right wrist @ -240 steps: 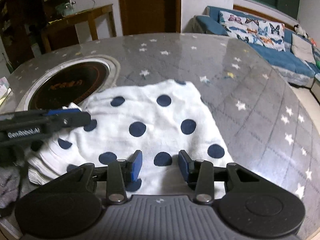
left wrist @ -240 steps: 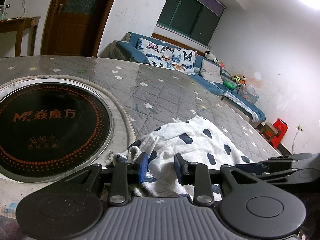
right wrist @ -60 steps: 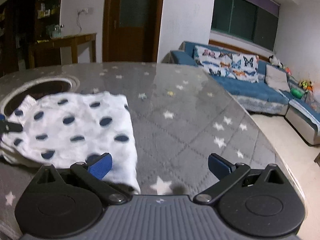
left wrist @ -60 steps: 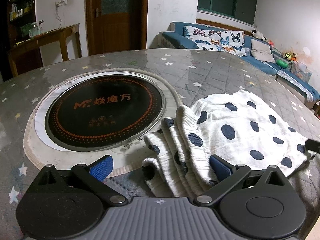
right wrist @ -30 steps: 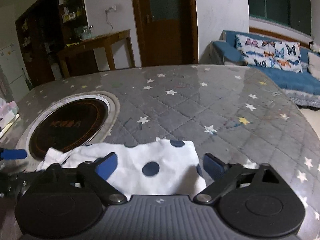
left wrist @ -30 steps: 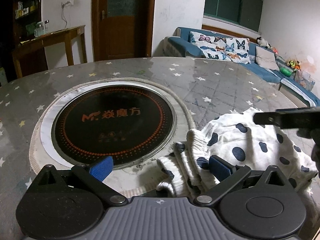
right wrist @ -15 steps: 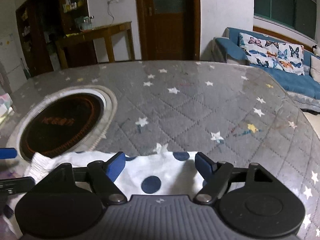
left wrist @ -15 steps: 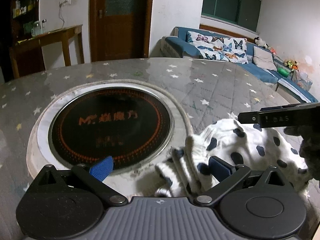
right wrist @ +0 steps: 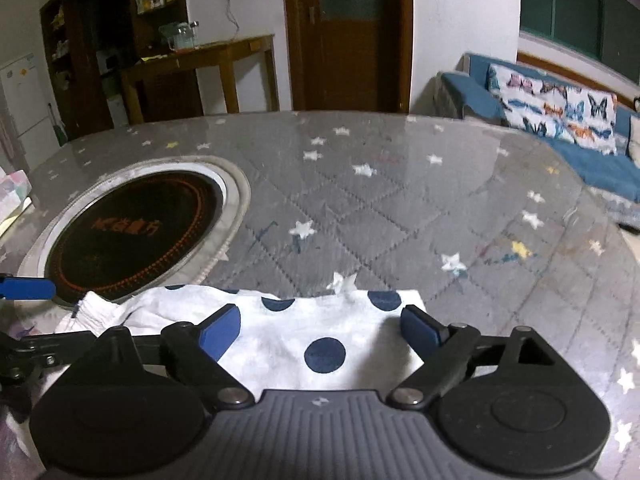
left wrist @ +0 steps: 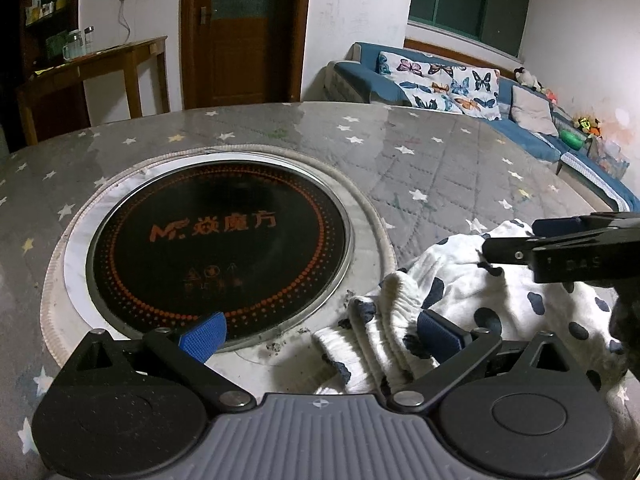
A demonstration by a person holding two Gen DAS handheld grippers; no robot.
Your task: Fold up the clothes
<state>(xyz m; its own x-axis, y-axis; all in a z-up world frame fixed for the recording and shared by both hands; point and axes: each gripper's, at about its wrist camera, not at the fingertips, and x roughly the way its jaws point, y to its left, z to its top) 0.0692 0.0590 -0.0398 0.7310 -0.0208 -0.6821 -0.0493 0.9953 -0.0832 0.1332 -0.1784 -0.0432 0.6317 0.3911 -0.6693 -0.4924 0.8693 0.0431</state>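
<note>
Polka-dot garment (right wrist: 304, 340) on table (right wrist: 400, 200); left gripper (left wrist: 320, 330), right gripper (right wrist: 320, 326) low over it, fingers spread.

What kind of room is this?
Likely a home living and dining room: a blue sofa with butterfly cushions, a round table with a built-in black induction hob, and a wooden side table.

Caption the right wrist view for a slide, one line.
Open right tongs over the spotted cloth on the starred table, round cooktop beyond.
</note>
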